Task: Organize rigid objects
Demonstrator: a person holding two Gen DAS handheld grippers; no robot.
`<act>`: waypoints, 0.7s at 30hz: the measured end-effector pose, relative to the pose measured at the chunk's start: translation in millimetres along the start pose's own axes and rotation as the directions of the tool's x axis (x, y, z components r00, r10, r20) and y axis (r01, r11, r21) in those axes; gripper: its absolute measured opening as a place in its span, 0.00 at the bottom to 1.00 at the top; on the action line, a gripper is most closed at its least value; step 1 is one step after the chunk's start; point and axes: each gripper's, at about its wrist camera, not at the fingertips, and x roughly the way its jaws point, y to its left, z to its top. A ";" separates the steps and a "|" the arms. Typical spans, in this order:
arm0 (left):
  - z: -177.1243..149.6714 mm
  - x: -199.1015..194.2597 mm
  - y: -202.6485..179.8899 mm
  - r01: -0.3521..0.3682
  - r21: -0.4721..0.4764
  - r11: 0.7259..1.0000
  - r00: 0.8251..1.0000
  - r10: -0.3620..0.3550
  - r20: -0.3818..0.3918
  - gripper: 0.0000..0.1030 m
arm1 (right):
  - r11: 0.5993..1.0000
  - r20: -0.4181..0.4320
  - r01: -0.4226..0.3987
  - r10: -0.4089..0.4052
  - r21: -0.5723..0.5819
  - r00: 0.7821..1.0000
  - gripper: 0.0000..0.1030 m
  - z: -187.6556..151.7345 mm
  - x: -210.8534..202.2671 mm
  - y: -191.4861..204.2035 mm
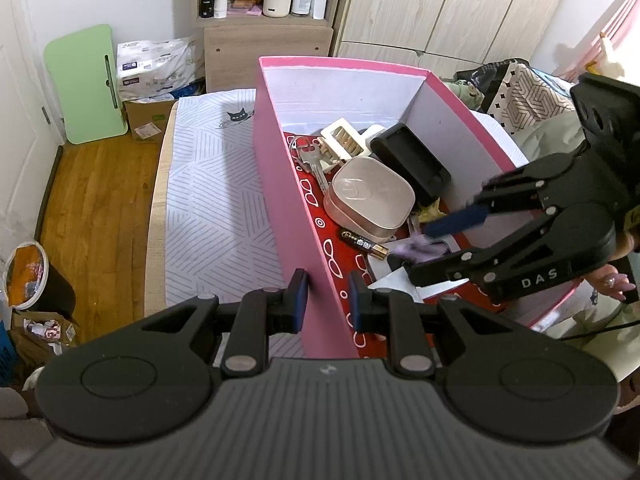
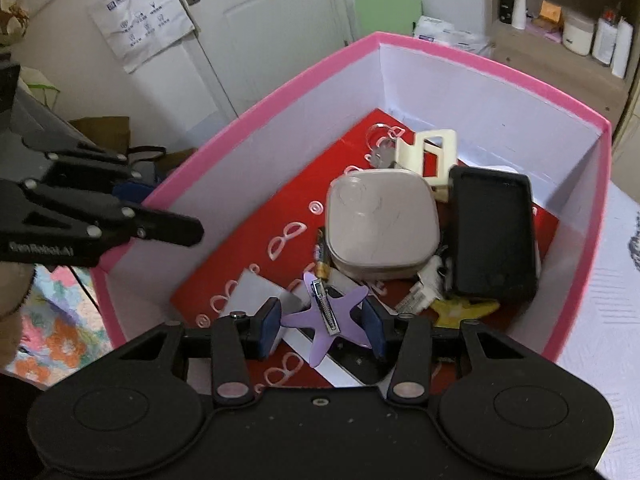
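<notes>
The right gripper [image 2: 322,326] hangs low inside the pink box [image 2: 280,80], and the purple star-shaped hair clip [image 2: 326,320] sits between its jaws. Its points reach toward both pads, but I cannot tell whether the jaws are pinching it or merely flanking it. If the hold is only on those thin tips, the clip could twist and drop out crookedly, landing on the battery [image 2: 322,256] or against the beige square case [image 2: 380,224] just beyond it.

The left gripper [image 1: 328,300] straddles the box's near wall [image 1: 288,216], one jaw outside and one inside, with a visible gap on the outer side, so it looks open, not clamped. That leaves the box loosely steadied on the bed [image 1: 212,184]. A nudge from the right gripper could slide it.

The box is crowded too: the black tray [image 2: 494,232], keys [image 1: 310,160] and cream clip [image 2: 428,152] leave little free floor. Withdrawing carelessly could snag something.
</notes>
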 end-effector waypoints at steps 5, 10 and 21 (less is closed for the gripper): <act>-0.8 -0.3 1.2 0.003 -0.011 1.000 1.000 -0.003 0.002 0.19 | 0.997 0.079 0.075 -0.073 -0.019 0.994 0.72 -3.1 -18.5 6.2; -2.4 -0.5 2.1 0.001 -0.027 1.000 1.000 -0.001 0.008 0.19 | 0.998 0.201 0.054 -0.060 0.038 0.978 0.72 -16.6 -54.1 2.8; -10.9 -18.5 -14.1 -0.086 -0.053 0.995 0.993 0.090 0.073 0.19 | 0.959 0.467 0.081 -0.205 0.272 0.860 0.74 -69.3 -122.2 -20.0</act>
